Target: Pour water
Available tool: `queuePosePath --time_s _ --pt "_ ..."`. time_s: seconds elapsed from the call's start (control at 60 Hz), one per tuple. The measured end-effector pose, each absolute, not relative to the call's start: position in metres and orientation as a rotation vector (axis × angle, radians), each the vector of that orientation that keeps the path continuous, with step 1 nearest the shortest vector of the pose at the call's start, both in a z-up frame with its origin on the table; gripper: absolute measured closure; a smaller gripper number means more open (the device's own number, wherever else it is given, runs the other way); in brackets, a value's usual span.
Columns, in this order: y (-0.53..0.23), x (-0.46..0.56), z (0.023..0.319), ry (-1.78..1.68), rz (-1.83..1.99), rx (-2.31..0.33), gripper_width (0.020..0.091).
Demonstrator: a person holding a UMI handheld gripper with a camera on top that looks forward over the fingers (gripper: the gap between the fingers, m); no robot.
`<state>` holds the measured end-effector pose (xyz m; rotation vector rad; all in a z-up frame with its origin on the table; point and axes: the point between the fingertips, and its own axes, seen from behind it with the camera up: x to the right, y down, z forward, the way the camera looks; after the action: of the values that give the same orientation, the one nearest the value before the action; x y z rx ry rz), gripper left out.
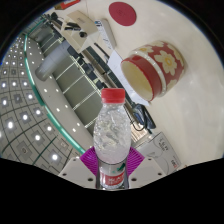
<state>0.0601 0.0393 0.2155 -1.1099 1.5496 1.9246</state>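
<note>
Claw (112, 172) grips red-capped water bottle (111, 135); red cup (153, 68) beyond, apparently tilted.

Bright, even indoor light from above, soft and without hard shadows. Small glints on the clear plastic bottle (112, 140) and its red cap. Dotted ceiling lights strung in curved rows beyond the counter's (185, 30) far edge. Strong fisheye bending throughout, straight lines bowed into arcs, worst toward the rim. Red-and-white cup (153, 68) slightly soft; distant background blurred and smeared, fine detail lost.
</note>
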Motion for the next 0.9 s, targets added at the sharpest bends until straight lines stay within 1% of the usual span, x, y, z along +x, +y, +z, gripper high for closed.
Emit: queuePosePath --time_s 0.017,0.033,0.05,0.133,0.267,0.4,0.55,0.567,0.683,0.817,0.9 --pt "0.034 0.060 0.215 1.562 1.933 -1.106 0.0788" --pt "0.049 0.062 0.206 1.569 1.927 -1.116 0.0787" --pt "0.049 0.061 0.203 1.575 1.926 -1.124 0.0786" --pt "0.049 0.059 0.200 1.590 1.943 -1.138 0.0787" --pt "0.052 0.057 0.210 1.560 1.970 -1.175 0.0786" --pt "0.050 0.057 0.231 1.362 1.857 -1.350 0.0786" --pt "0.052 0.091 0.267 0.999 1.535 -1.549 0.0784" --pt "0.056 0.094 0.266 0.961 1.486 -1.569 0.0786" --pt "0.060 0.155 0.297 0.730 1.196 -1.603 0.0784" --pt "0.064 0.228 0.306 0.518 0.810 -1.644 0.0785" --pt "0.069 0.265 0.293 0.385 0.574 -1.679 0.0785"
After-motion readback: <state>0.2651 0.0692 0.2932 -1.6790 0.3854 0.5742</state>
